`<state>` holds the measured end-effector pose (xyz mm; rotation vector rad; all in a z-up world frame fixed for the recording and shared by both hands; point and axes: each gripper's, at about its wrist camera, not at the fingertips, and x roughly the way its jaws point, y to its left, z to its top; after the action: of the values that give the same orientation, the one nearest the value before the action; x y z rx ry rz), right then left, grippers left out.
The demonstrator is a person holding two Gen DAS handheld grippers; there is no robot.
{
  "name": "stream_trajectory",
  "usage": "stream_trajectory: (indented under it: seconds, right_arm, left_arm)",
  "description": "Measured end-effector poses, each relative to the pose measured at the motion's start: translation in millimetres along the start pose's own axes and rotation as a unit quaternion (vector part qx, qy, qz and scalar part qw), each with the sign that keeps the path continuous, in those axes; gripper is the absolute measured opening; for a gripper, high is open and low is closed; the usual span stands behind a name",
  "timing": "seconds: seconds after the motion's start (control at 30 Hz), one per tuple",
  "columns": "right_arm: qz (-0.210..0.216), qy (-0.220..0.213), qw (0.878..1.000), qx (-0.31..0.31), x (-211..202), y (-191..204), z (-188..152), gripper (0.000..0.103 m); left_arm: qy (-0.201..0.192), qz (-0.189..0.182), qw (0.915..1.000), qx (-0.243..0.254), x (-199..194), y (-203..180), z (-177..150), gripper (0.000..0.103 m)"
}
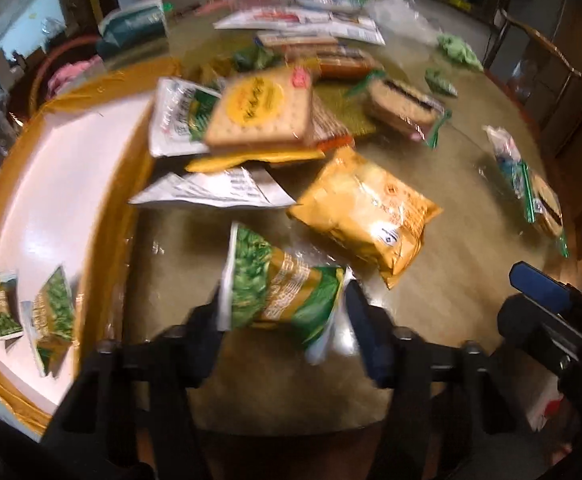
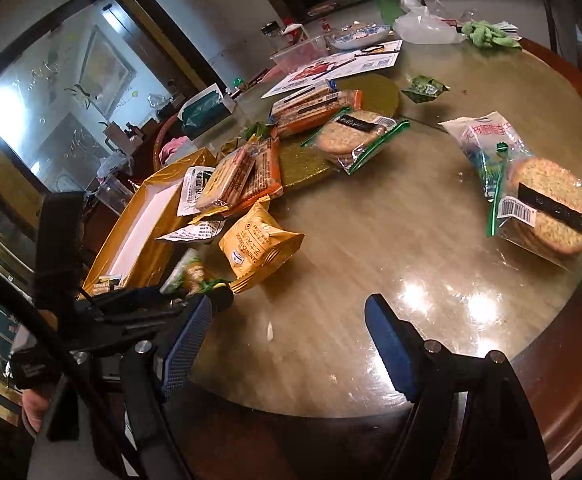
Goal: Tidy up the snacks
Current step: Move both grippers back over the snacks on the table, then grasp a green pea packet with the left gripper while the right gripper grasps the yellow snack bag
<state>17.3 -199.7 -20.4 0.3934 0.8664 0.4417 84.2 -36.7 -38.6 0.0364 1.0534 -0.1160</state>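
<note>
Two packets placed: small green pea packets and already lie in the tray, left of the left tongs.
Left view, tongs: closed on a green pea packet, pinched between both fingers and apparently lifted just clear of the table.
Left view, ahead: a yellow sandwich-cracker bag sits just beyond the held packet; further on, a blurred heap with a cracker pack on top, resting against the tray's edge.
Left view, right side: a round-biscuit bag far ahead, another bag well off to the right.
Right view, tongs: the right tongs stand wide open and hold nothing, over bare table.
Right view, ahead: yellow bag to the front left, a round-biscuit bag to the front right, a white-blue bag touching it.
Progress: early, I judge; two in the tray, one in hand, most snacks left on the table.
</note>
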Motion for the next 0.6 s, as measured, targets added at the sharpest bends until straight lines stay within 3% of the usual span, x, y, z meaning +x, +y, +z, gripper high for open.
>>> stream_trajectory:
  seconds: [0.07,0.23,0.47,0.6]
  right_arm:
    - [0.002,0.001,1.0,-0.004,2,1,1,0.079]
    - [0.006,0.011,1.0,-0.025,18,11,13,0.079]
    - [-0.038,0.042,0.994,-0.097,62,38,40,0.079]
    - [-0.054,0.059,0.991,-0.111,85,45,40,0.062]
  left_arm:
    - [0.002,-0.029,0.9995,-0.015,-4,7,-6,0.049]
    - [-0.014,-0.027,0.9994,-0.017,-17,14,-25,0.048]
    - [-0.022,-0.06,0.9967,-0.05,-33,31,-39,0.047]
    - [-0.045,-0.072,0.9943,-0.065,-53,43,-42,0.047]
